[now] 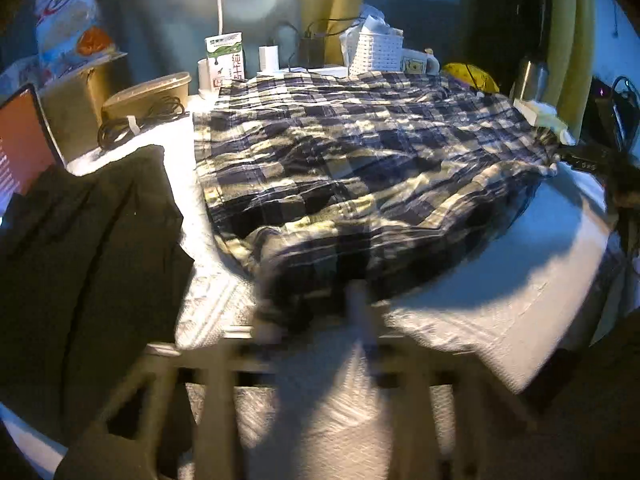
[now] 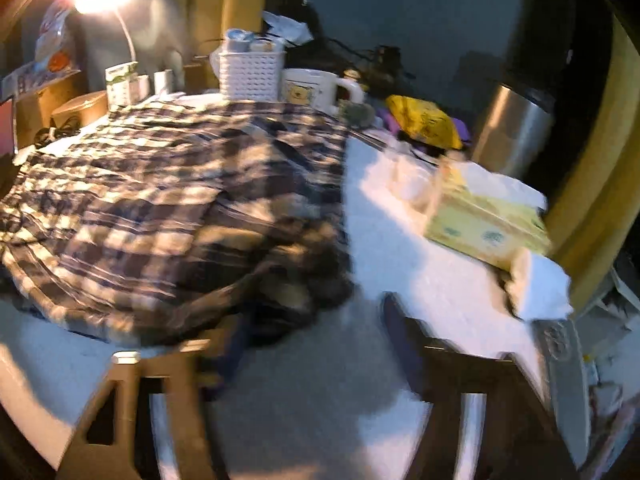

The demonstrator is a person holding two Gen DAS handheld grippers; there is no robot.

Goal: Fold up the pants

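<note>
Pants (image 1: 360, 172), one plaid pair, spread; one black garment (image 1: 88, 264) beside.

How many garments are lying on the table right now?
2. The plaid pants are spread across the middle of the table; a dark garment lies at the left edge. More could be hidden underneath.

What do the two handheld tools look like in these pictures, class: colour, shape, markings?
Both are blurred. The left tool looks pale grey-white, with slatted, truss-like fingers. The right tool looks brown, its fingers having triangular cut-outs and dark bluish inner pads. No cables, sleeves or readable markings show.
</note>
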